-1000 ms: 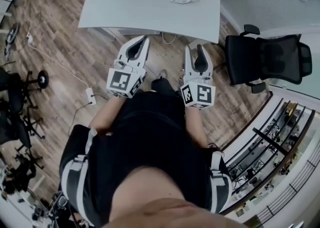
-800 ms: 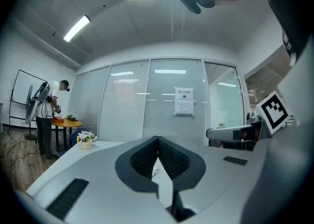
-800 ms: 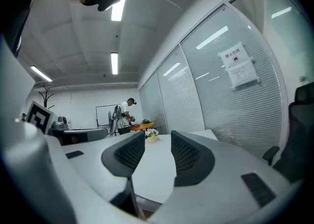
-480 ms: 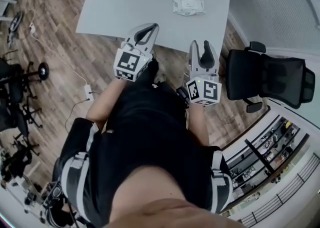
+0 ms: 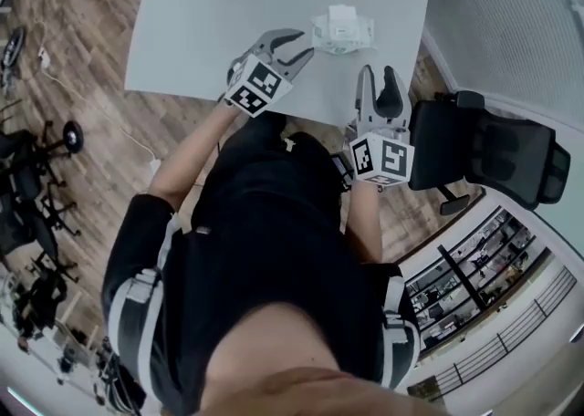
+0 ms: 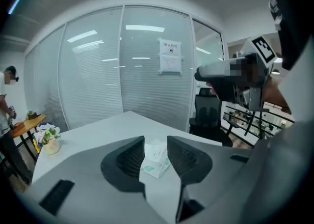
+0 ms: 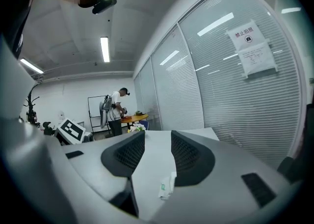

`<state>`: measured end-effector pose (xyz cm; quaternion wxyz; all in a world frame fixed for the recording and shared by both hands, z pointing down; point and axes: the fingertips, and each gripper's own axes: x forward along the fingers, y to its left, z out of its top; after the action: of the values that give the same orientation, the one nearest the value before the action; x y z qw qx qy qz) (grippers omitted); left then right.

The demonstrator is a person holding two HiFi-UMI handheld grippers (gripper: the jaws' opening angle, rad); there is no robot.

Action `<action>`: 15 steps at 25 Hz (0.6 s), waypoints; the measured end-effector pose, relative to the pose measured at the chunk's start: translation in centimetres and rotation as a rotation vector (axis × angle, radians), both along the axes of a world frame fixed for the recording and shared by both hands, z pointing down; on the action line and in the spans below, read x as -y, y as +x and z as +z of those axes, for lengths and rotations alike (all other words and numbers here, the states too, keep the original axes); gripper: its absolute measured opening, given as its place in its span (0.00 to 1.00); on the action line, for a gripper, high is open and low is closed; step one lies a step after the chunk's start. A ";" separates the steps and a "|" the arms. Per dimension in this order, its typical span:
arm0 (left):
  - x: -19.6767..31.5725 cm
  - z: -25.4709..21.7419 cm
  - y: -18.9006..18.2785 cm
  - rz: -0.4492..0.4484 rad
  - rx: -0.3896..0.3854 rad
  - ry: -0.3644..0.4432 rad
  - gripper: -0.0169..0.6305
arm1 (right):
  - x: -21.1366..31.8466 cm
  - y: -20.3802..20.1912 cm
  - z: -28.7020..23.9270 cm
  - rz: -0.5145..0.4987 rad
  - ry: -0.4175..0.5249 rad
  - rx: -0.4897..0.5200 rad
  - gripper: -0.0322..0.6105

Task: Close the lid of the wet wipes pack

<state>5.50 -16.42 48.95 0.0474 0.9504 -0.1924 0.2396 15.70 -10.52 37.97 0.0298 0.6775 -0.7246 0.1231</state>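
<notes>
The wet wipes pack (image 5: 342, 31) is white with green print and lies on the grey table (image 5: 228, 13) near its front right corner. Its white lid looks raised. My left gripper (image 5: 297, 47) hovers over the table just left of the pack. Its jaws are opening, and nothing is between them. The left gripper view shows the pack (image 6: 156, 158) a short way beyond the left gripper (image 6: 155, 142). My right gripper (image 5: 380, 77) stands open at the table's front edge, below and right of the pack. The right gripper (image 7: 157, 137) holds nothing, with the pack (image 7: 167, 186) low ahead.
A black office chair (image 5: 484, 145) stands close to the right of the table. A small flower pot (image 6: 49, 137) sits at the table's far end. Glass walls with blinds surround the room. A person (image 7: 117, 112) stands at a distant orange table.
Both grippers have come forward from above the floor to the table beside the pack. The left gripper's jaws have gone from shut to open.
</notes>
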 end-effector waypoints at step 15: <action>4.3 19.6 9.2 0.331 0.467 -0.102 0.30 | 10.9 6.9 7.5 -0.249 -0.218 -0.106 0.40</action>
<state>14.72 -20.74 68.55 0.0096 0.8844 -0.0280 0.4658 22.60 -21.46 45.46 0.1562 0.5807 -0.7827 0.1604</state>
